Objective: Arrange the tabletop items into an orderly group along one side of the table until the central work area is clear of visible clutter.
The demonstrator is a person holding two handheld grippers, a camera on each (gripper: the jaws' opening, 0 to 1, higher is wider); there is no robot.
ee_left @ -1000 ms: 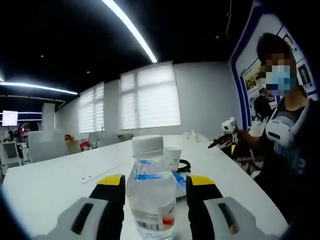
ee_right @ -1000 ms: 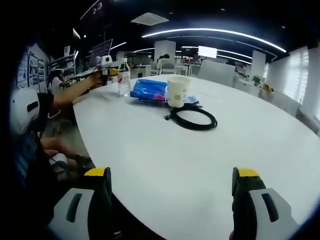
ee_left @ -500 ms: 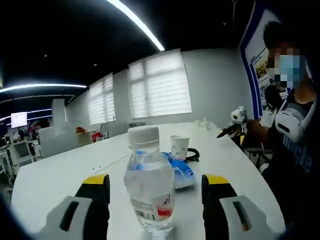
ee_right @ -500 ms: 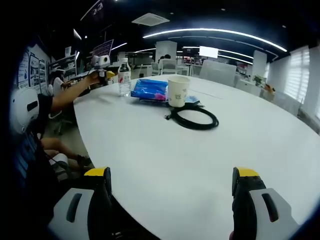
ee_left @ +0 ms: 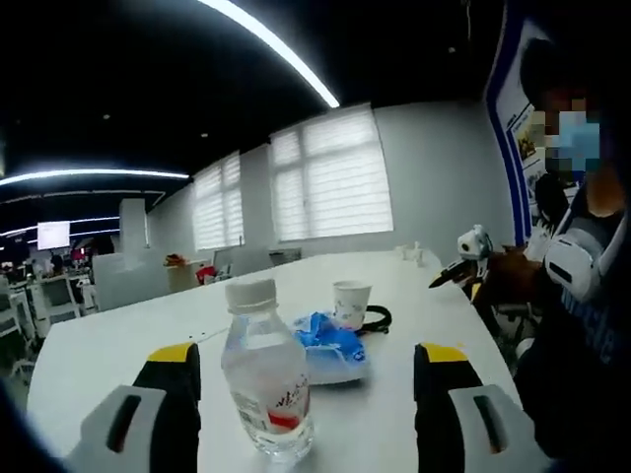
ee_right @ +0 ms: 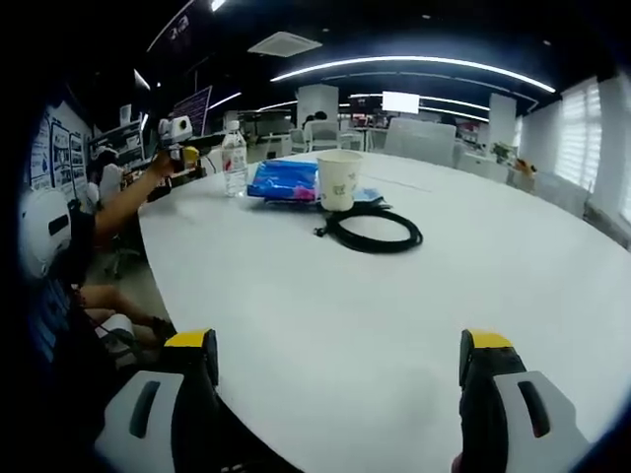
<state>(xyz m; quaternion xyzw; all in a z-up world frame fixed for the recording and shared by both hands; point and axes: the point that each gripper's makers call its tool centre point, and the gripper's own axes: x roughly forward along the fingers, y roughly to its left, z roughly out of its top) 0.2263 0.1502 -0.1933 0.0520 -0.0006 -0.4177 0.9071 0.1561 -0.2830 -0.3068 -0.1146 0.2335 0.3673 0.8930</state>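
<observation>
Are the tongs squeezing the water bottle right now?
No, the left tongs stand wide open, with a gap on each side of the water bottle, which stands on the table.

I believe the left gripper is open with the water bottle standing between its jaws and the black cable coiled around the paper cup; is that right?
Not quite: the black cable lies coiled beside the paper cup, not around it, as the right gripper view shows. The left gripper is open, the water bottle between its jaws.

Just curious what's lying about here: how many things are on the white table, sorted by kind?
Bottle: 1
Paper cup: 1
Blue packet: 1
Black cable: 1
Total: 4
</observation>
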